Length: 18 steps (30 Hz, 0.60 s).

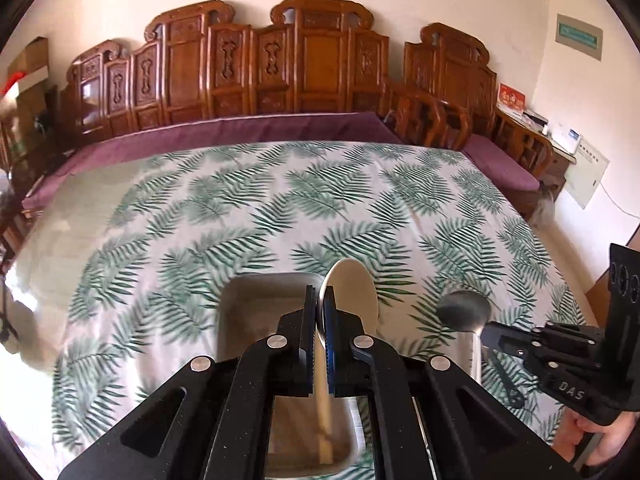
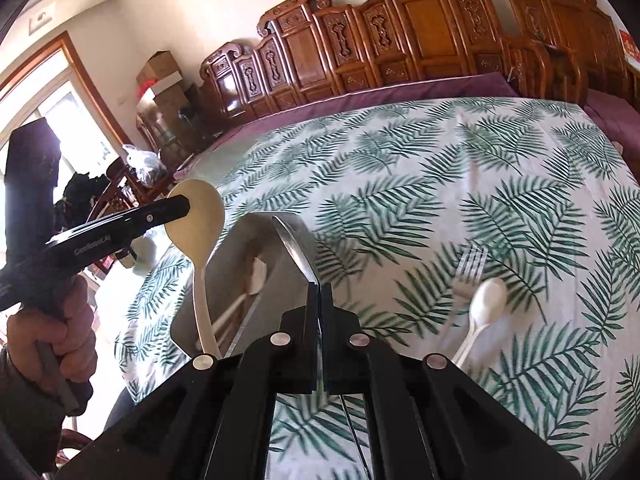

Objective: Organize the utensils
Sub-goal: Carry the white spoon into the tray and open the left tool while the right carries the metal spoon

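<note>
Left wrist view: left gripper [image 1: 319, 295] has its jaws pressed together on the neck of a cream, oval-bowled wooden spoon [image 1: 352, 292], whose bowl stands up above the fingertips. Directly beneath sits a rectangular stainless-steel tray [image 1: 256, 312] on the table's white cloth printed with green fern leaves [image 1: 240, 208]. At right, the right gripper [image 1: 490, 334] pinches the handle of a shiny metal spoon [image 1: 464, 312], raised clear of the cloth; a hand [image 1: 600, 436] grips that tool at the lower right edge.

Right wrist view: right gripper [image 2: 319, 286] is clamped on the metal spoon [image 2: 294, 246], seen edge-on and rising from the fingertips. At left, the left gripper [image 2: 182, 206] holds the wooden spoon [image 2: 198, 220] over the tray [image 2: 256, 240]; pale utensils lie inside the tray, too blurred to tell apart. On the cloth [image 2: 400, 152] at right lie a silver metal fork [image 2: 470, 268] and a white plastic spoon [image 2: 486, 300], overlapping. The hand [image 2: 60, 328] holding the left tool shows at lower left.
</note>
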Tool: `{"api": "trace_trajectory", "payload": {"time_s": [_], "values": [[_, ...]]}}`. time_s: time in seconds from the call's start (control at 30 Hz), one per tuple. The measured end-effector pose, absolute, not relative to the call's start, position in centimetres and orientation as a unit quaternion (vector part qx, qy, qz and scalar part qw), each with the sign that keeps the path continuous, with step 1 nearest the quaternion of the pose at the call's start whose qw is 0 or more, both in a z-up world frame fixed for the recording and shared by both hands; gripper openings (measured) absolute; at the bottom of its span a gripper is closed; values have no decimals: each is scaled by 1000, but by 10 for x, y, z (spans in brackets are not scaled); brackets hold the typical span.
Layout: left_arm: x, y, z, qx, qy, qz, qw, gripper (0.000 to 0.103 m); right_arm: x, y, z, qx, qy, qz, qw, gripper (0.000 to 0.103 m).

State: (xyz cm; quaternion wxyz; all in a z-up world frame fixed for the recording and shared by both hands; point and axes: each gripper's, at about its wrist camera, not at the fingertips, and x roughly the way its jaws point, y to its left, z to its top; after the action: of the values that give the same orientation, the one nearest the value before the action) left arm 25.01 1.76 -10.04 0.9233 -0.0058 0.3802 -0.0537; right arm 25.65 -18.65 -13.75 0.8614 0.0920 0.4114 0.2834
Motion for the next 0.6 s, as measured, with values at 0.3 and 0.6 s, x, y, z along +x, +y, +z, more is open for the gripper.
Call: {"api": "trace_trajectory", "payload": {"time_s": [0.3, 0.6], "values": [[265, 58, -100, 27, 380, -21, 924, 3, 255, -155, -118, 86, 406, 291, 862, 2], [282, 65, -136, 68, 414, -16, 907, 3, 258, -136, -111, 85, 408, 292, 861, 2]]}}
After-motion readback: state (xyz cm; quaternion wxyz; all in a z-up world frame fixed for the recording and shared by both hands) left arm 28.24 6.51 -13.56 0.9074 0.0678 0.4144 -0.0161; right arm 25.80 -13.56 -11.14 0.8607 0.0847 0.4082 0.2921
